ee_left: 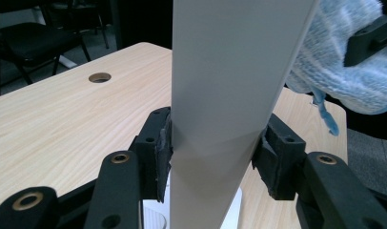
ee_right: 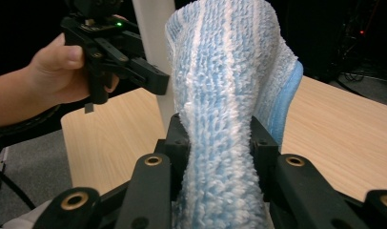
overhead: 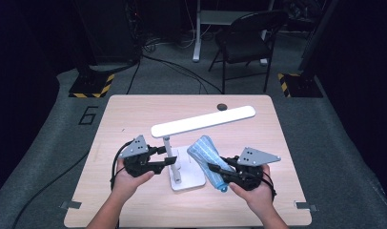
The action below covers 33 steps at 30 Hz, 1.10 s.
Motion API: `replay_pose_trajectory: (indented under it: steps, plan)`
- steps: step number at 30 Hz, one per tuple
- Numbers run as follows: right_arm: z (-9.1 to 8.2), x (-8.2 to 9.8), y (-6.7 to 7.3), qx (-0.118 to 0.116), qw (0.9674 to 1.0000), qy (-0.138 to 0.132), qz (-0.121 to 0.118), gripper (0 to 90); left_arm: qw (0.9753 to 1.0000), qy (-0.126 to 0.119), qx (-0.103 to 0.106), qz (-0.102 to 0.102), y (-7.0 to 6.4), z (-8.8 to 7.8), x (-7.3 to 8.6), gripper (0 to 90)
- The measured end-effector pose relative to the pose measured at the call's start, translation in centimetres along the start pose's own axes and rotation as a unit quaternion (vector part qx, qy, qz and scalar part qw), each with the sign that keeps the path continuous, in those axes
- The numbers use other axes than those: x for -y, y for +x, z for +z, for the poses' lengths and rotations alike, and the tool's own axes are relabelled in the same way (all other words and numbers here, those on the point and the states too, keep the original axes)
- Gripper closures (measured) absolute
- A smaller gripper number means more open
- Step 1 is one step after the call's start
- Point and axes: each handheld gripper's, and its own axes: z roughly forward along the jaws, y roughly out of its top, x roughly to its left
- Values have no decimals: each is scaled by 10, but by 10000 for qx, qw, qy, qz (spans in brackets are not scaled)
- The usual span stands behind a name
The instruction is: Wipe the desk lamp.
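Your desk lamp (overhead: 186, 175) stands near the middle of the table (overhead: 134, 109), its white base flat on the wood and its long light bar (overhead: 203, 121) running across the table, rising from lower left to upper right in the high view. Your left gripper (overhead: 168, 156) has its jaws closed on the lamp's upright post (ee_left: 225, 95); the left gripper view shows both pads pressed against that flat white post (one on each side). Your right gripper (overhead: 214, 170) is clamped around a blue and white cloth (overhead: 208, 157), which lies with its long axis pointing away from you, just beside the lamp base. In the right gripper view the cloth stands up between the jaws and blocks much of the post behind it. Farther off are a round hole (overhead: 222, 106) in the tabletop and a folding chair (overhead: 246, 40) on the floor beyond.
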Motion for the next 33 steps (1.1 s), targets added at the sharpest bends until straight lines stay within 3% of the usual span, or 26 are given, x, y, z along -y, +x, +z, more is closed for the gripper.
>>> replay_pose_trajectory:
  steps: [5,13,22,27,28,33]
  plan:
    - [-4,10,-8,223,9997,-111,31,685,10000,-12,-7,-5,0,0,0,516]
    - [-8,27,-21,747,9971,-68,101,682,10000,-7,14,-18,0,0,1,515]
    - [-8,51,-37,1123,9929,-45,392,672,10000,-49,9,-48,0,0,1,514]
    - [-7,65,-42,1351,9894,107,525,672,9999,-73,16,-108,-1,0,2,512]
    - [-6,68,-45,1386,9891,168,462,672,9999,-74,15,-114,-1,0,2,512]
    - [1,85,-53,1578,9843,499,617,672,9999,-65,16,-112,-1,0,2,511]
